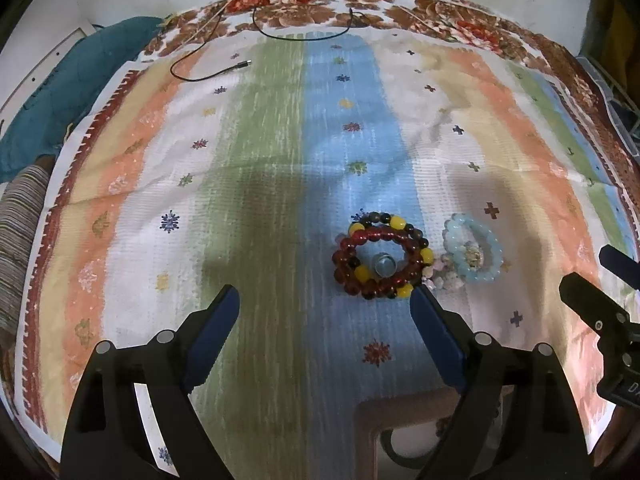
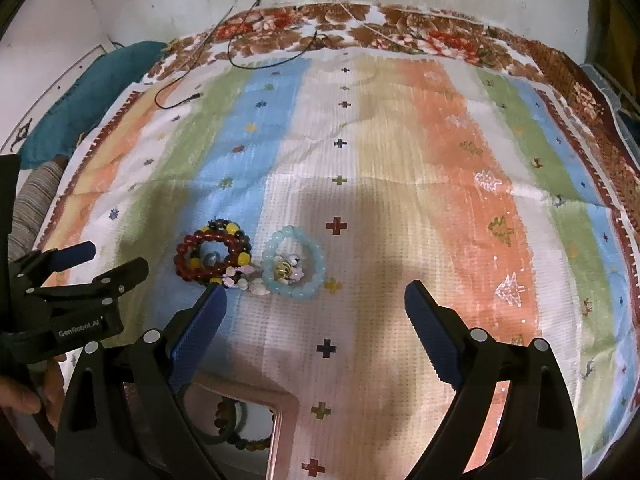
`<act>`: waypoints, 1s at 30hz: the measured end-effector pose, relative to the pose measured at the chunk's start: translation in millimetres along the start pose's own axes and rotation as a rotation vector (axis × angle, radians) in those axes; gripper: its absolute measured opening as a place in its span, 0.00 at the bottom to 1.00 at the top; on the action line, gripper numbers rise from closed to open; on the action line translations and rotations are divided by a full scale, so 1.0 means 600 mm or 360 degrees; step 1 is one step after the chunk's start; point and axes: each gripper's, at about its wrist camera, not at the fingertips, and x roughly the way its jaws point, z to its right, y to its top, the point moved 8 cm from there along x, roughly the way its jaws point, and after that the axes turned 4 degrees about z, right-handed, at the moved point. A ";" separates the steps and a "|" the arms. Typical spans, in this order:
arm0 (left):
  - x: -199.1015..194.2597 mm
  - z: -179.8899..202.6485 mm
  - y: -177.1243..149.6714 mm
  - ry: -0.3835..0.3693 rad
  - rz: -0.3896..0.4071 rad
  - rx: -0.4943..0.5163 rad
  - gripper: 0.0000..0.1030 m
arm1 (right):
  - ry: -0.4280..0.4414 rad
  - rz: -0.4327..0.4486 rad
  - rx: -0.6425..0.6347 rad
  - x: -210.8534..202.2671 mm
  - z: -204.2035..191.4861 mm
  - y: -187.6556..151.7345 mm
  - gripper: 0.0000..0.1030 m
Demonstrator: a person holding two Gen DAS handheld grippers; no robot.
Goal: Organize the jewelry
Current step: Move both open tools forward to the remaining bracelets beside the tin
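A dark red bead bracelet (image 1: 378,260) lies on the striped cloth on top of a dark bracelet with yellow beads (image 1: 396,223), with a small clear ring (image 1: 385,264) inside them. A pale blue bead bracelet (image 1: 474,250) with a gold charm lies to their right, and a pinkish white one (image 1: 442,278) lies between them. The same pile shows in the right wrist view: red bracelet (image 2: 212,254), blue bracelet (image 2: 294,260). My left gripper (image 1: 325,300) is open and empty, just short of the pile. My right gripper (image 2: 314,300) is open and empty, also just in front of it.
A pink jewelry box (image 2: 280,408) sits at the near edge under the grippers, with a beaded bracelet (image 2: 224,416) and a dark ring inside; it also shows in the left wrist view (image 1: 368,420). A black cable (image 1: 224,68) lies at the far left. A teal cloth (image 1: 60,92) lies beyond the left edge.
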 end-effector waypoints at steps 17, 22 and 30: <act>0.047 -0.011 0.004 -0.0023 -0.0075 -0.0022 0.83 | -0.0085 -0.0076 0.0016 0.069 0.017 0.013 0.88; 0.059 -0.005 0.004 -0.0052 -0.0101 -0.0034 0.81 | -0.0120 -0.0093 0.0039 0.087 0.027 0.018 0.89; 0.081 -0.014 0.004 -0.0166 -0.0153 -0.0165 0.72 | -0.0118 -0.0135 0.0011 0.121 0.023 0.021 0.88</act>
